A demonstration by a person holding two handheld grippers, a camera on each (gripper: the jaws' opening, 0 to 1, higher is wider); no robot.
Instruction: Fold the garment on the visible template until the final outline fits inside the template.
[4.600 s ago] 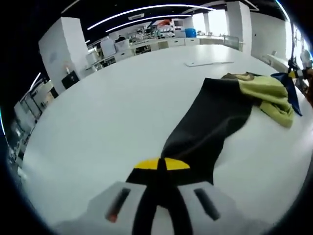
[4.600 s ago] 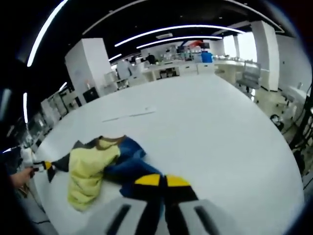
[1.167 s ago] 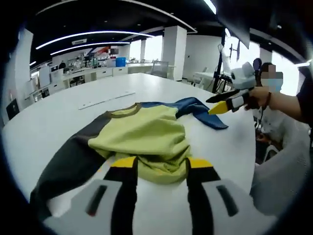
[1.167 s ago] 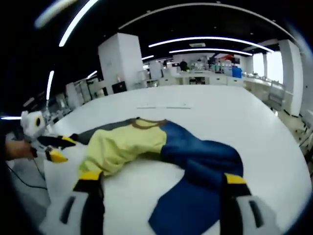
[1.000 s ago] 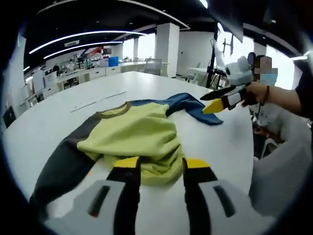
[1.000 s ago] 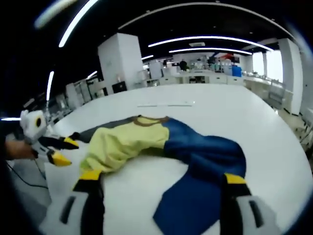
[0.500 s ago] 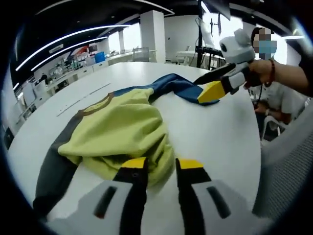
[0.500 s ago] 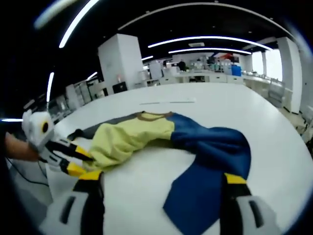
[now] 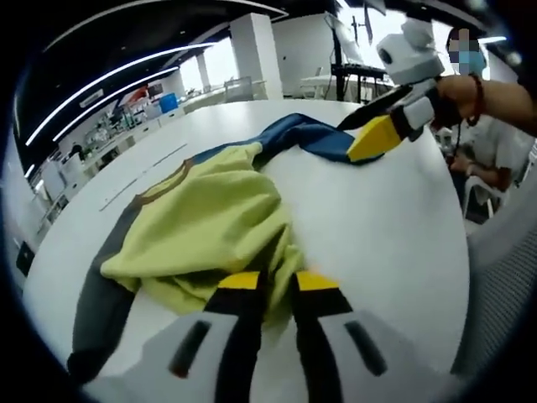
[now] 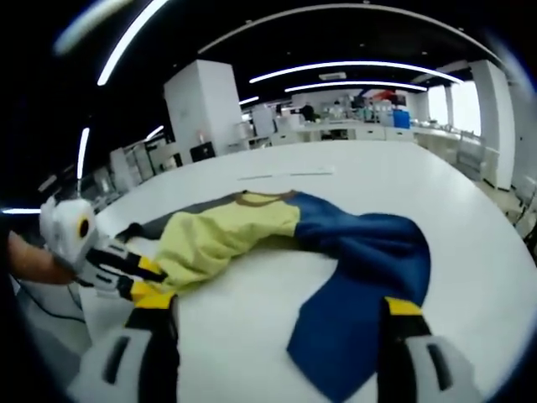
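A garment lies bunched on the white table (image 9: pixel 382 231): a yellow-green body (image 9: pixel 201 227), a dark grey sleeve (image 9: pixel 96 319) and a blue sleeve (image 9: pixel 310 138). My left gripper (image 9: pixel 277 281) is at the yellow hem, its jaws nearly together with fabric pinched between them. The right gripper view has it (image 10: pixel 141 279) at the left, on the edge of the yellow body (image 10: pixel 222 235). My right gripper (image 10: pixel 277 304) stands wide open over the table, the blue sleeve (image 10: pixel 365 277) reaching its right jaw. In the left gripper view it (image 9: pixel 346 143) hovers beside the blue sleeve's end.
A thin flat strip (image 9: pixel 143 172) (image 10: pixel 285 175) lies on the table beyond the collar. A person's hand (image 9: pixel 461 88) holds the right gripper; another hand (image 10: pixel 25 260) holds the left. A grey chair (image 9: pixel 503 277) stands by the table's edge. Desks and pillars fill the background.
My left gripper has moved in onto the yellow hem and its jaws have narrowed from open to pinching the fabric. The right gripper stays open.
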